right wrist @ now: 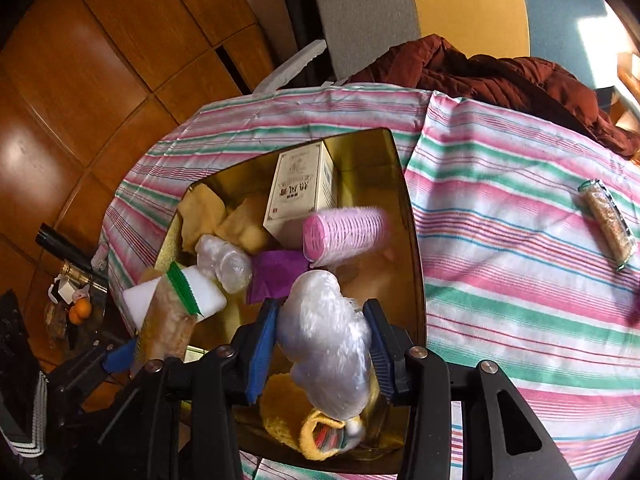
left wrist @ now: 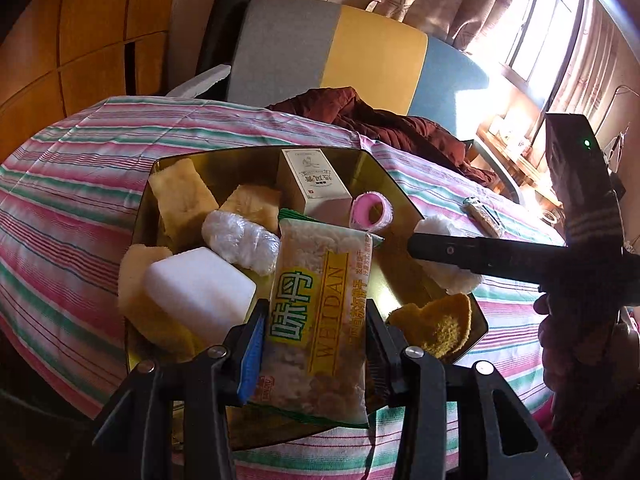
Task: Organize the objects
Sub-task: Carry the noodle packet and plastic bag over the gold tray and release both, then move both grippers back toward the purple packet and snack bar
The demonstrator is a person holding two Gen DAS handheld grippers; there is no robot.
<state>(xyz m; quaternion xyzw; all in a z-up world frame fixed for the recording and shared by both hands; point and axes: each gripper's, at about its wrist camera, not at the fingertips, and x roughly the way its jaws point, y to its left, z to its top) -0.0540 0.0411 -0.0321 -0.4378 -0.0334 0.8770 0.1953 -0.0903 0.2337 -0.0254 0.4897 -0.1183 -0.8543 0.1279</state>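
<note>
Left gripper (left wrist: pixel 316 320): I clamp the crinkly yellow-green plastic snack packet (left wrist: pixel 320 320) mid-body above the gold metal tin (left wrist: pixel 256 156); light, slippery, crushable.
Right gripper (right wrist: pixel 324 344): I squeeze the soft white plastic-wrapped bundle (right wrist: pixel 324 336) over that tin.

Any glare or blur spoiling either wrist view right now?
Left wrist: the window is blown out, its glare washing the upper right. Right wrist: the pink hair roller is smeared at one end and the gold tray mirrors its contents; both views bow at the edges.

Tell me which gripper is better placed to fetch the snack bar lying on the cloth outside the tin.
Right, probably. The snack bar lies on the right gripper side, though it must first release the white bundle. The left gripper holds a snack packet.
</note>
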